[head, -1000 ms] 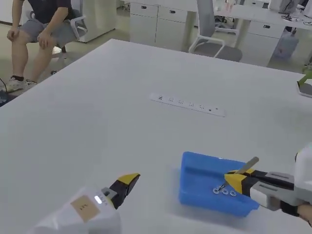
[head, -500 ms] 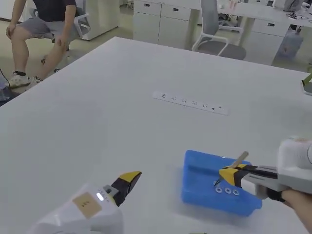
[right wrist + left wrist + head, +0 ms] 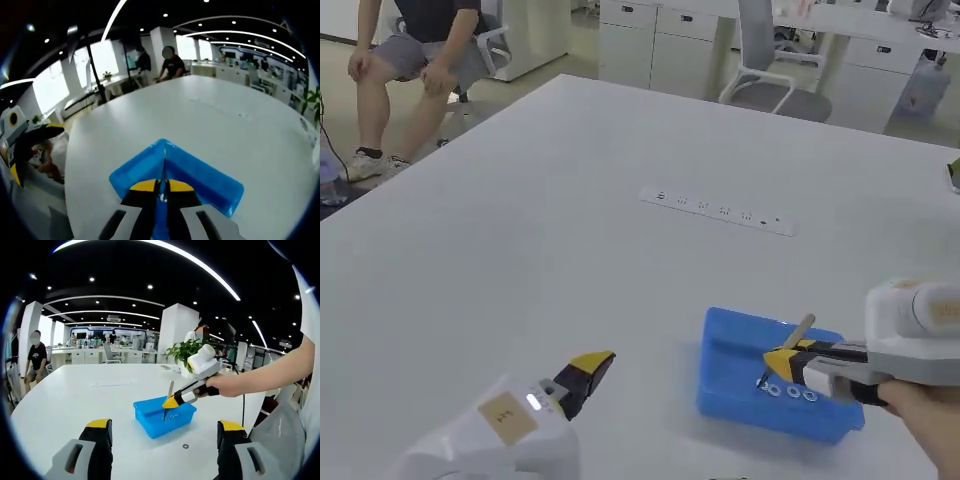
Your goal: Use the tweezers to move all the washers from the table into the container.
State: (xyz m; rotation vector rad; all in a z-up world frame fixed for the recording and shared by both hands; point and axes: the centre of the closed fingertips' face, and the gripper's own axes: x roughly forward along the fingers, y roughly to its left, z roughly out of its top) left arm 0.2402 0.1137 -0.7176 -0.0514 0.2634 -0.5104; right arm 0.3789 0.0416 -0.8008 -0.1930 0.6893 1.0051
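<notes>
my right gripper [image 3: 782, 362] has its jaws pressed together on the tweezers [image 3: 803, 325], and it hangs over the blue container [image 3: 750, 412]. the tweezers' tips point down into the container, close to three washers [image 3: 792, 393] that lie on its floor; i cannot tell if the tips hold one. my left gripper [image 3: 165, 426] has its jaws wide apart with nothing between them. in the head view it is low over the table [image 3: 540, 220], to the left of the container and apart from it. in the left gripper view one more washer [image 3: 185, 445] lies on the table near the container's wall, on the side toward me. the white table is wide and bare around the container. a power strip [image 3: 720, 212] lies flat further away, well apart. beyond the far table edge a person [image 3: 415, 50] sits, and an office chair [image 3: 765, 60] stands by the desks
</notes>
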